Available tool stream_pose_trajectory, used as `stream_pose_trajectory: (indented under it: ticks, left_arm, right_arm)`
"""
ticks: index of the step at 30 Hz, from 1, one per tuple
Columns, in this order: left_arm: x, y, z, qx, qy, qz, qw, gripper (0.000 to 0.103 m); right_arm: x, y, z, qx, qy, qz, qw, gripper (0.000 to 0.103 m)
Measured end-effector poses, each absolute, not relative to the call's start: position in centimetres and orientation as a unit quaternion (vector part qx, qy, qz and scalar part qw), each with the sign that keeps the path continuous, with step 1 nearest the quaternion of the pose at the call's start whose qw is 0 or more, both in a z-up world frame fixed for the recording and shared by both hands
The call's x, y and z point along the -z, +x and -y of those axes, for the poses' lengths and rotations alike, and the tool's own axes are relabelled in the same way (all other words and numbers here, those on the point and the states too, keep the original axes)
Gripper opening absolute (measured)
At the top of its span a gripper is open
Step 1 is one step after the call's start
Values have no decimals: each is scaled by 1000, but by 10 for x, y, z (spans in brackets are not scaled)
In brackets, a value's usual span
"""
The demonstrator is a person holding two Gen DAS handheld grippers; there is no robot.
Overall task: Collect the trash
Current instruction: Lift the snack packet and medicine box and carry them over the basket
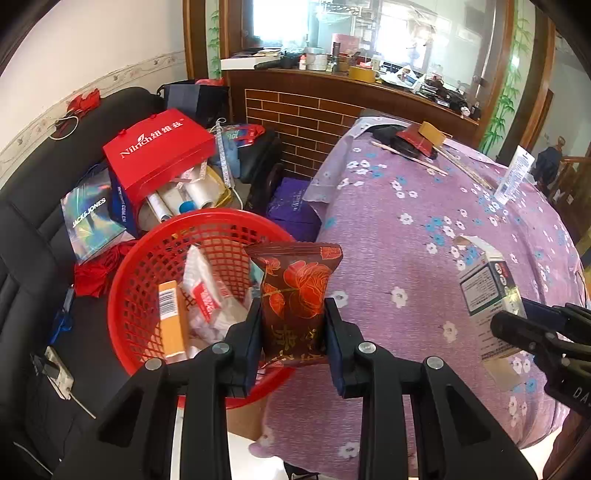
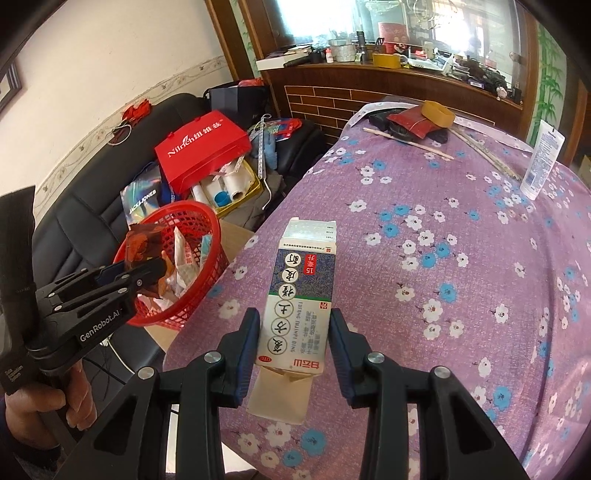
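A: Left gripper?
B: Clenched on the red wrapper, held over the near rim of the red basket, left of the table.
A: Right gripper?
B: Grasped the white carton above the purple cloth.

left wrist: steeply down, close | right wrist: likewise | shared: red basket, table

Light: bright daylight from the window behind the counter, blown out white | Shadows: soft, faint | Distortion: strong fisheye bending, black vignette at corners | Focus: near parts sharp, far clutter slightly soft
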State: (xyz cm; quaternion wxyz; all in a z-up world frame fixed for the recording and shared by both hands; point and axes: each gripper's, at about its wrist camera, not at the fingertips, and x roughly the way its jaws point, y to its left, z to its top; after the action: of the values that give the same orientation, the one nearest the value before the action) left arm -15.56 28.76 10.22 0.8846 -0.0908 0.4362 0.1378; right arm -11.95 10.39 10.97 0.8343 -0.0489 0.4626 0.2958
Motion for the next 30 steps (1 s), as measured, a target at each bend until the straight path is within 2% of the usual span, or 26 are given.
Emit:
stream_pose_trajectory:
  ticks: [14, 30]
  left_arm:
    - [-101, -179, -319, -196, -113, -442, 868, 29]
    - [-129, -213, -295, -300, -156, -438, 833, 29]
  right_arm:
    - [-109, -120, -133, -346, -45, -462, 815, 41]
    - [-107, -102, -130, -469, -49, -454, 756, 41]
